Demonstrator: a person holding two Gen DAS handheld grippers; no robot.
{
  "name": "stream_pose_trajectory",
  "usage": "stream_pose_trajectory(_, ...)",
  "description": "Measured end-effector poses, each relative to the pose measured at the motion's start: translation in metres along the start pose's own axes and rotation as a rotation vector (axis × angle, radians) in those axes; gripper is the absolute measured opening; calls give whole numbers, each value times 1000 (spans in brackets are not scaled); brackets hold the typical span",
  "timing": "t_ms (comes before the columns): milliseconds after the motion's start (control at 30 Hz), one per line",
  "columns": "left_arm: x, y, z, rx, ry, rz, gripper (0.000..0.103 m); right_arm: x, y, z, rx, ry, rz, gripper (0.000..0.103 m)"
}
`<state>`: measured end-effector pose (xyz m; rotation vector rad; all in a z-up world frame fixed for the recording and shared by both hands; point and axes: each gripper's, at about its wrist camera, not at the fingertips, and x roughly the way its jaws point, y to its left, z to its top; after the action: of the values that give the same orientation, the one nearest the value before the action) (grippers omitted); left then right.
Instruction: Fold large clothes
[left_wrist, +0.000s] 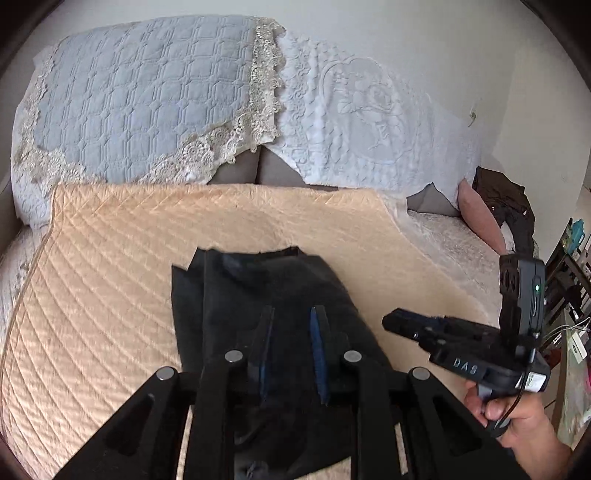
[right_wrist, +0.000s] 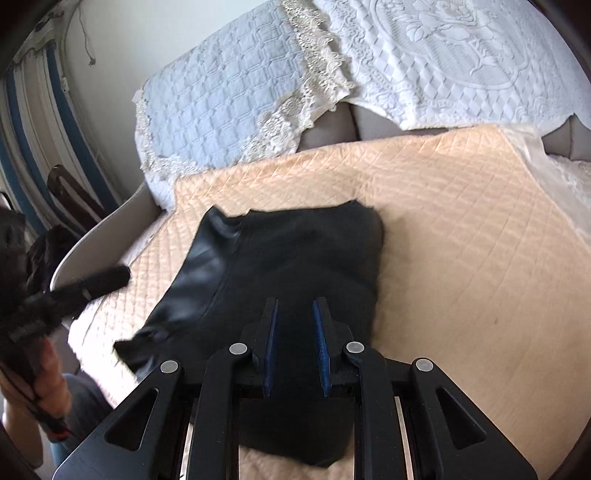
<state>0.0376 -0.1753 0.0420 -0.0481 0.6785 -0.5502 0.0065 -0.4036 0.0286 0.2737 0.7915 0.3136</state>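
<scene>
- The black folded garment of soft knit fabric (right_wrist: 295, 258) lies on the peach quilted satin cover (right_wrist: 461, 229) of the sofa, near the cover's front edge and well apart from its back edge.
- It looks already doubled over: a shinier black layer (right_wrist: 199, 266) sticks out on the garment's left side, with a ragged corner toward the front.
- The left gripper (left_wrist: 291, 314) hangs over the garment's near half, its blue-padded jaws a narrow gap apart with no cloth caught between them (nothing pinched that I can see).
- The right gripper (right_wrist: 295, 306) sits likewise above the garment's middle, jaws slightly parted and empty; seen from the left wrist it hovers off the garment's right edge, held by a bare hand (left_wrist: 517, 417).
- Judging by this, a fold looks just laid down and both tools are free of it.
- The next move probably calls for picking a fresh edge, likely the loose left layer or the front hem, and pinching it cleanly at two spots so the layers travel together.
- The pale blue quilted throw with lace trim (left_wrist: 140, 103) behind the cover plays no part.
</scene>
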Motion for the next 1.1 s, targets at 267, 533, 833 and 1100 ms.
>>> stream_pose_trajectory(267,115,52,9,-108,184,102,19,43,-29,52,7,45,11,19)
stream_pose_trajectory(533,118,78,-30,-246,107,83,6,108,-35,53,12,179,29,20)
stream_pose_trajectory(833,105,79,-18,-260,111,44,6,103,-44,52,23,181,37,27)
stream_pose_trajectory(1100,30,33,-55,-117,67,2,20,32,-34,28,26,116,84,29)
